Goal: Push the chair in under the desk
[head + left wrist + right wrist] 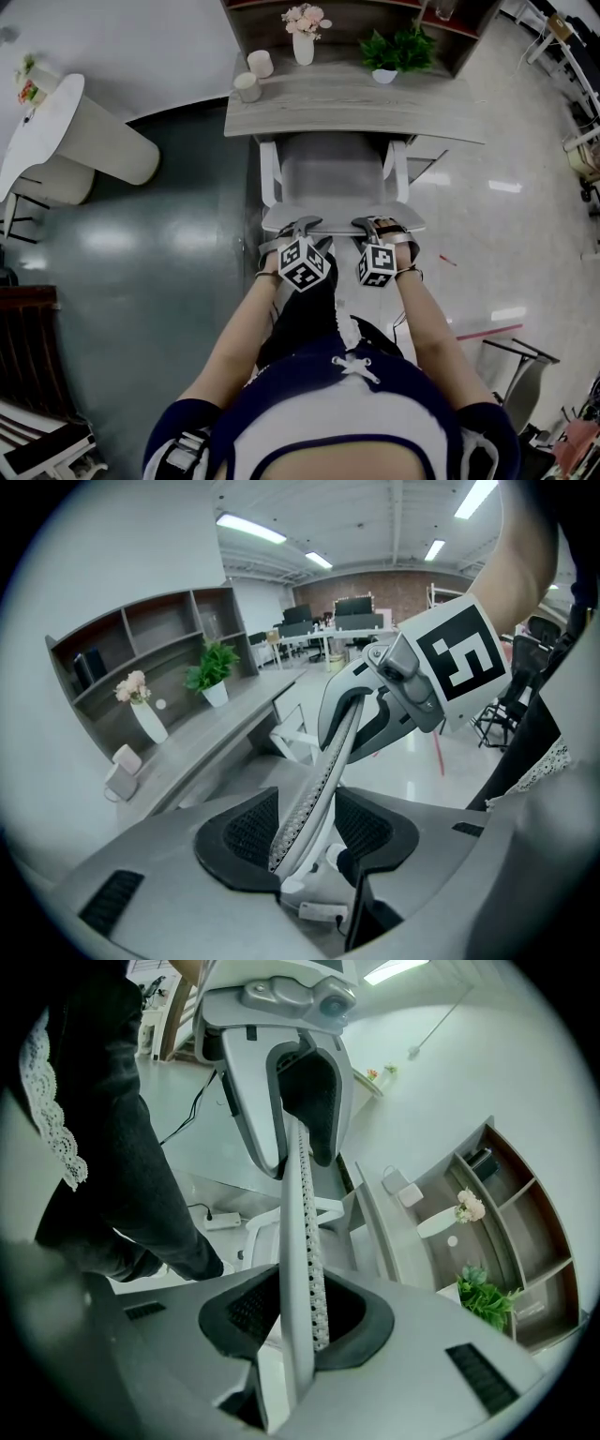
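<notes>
While left claw (302, 225) and right claw (368, 225) are clamping the chair (333, 178) at its stiff rim, we are expecting easy rolling toward the surface (356, 111) at twelve o'clock.

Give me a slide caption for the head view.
Left gripper and right gripper clamp the top edge of the chair, which faces the desk.

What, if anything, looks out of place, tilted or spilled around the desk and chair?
Nothing stands out. The vase and potted plant stand upright on the desk, nothing is spilled, and the chair sits square to the desk, its backrest top gripped by the left gripper and the right gripper.
</notes>
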Available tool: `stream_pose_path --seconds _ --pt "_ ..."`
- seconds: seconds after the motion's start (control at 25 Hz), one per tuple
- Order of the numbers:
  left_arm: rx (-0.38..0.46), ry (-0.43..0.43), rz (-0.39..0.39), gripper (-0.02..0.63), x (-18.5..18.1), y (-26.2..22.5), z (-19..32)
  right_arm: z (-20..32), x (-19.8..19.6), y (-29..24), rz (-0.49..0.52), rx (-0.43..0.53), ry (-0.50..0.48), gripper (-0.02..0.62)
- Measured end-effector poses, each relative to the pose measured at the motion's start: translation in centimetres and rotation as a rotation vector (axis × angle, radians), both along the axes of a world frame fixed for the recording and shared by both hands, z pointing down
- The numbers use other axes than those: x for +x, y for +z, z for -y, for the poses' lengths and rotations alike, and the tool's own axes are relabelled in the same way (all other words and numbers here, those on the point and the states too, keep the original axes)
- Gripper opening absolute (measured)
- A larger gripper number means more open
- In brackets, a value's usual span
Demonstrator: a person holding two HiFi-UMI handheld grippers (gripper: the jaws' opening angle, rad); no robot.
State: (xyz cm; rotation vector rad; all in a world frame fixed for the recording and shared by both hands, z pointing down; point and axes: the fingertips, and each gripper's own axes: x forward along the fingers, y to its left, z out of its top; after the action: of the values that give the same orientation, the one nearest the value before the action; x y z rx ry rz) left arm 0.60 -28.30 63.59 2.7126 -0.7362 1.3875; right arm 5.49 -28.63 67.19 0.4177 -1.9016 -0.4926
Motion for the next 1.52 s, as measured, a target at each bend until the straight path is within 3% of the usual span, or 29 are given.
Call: stream_pose_path --seconds 1.52 --pt "0.012 0.038 0.009 0.19 -0.6 -0.2 8.3 8.5 -0.4 0.4 -0.045 -0.028 0.049 0.067"
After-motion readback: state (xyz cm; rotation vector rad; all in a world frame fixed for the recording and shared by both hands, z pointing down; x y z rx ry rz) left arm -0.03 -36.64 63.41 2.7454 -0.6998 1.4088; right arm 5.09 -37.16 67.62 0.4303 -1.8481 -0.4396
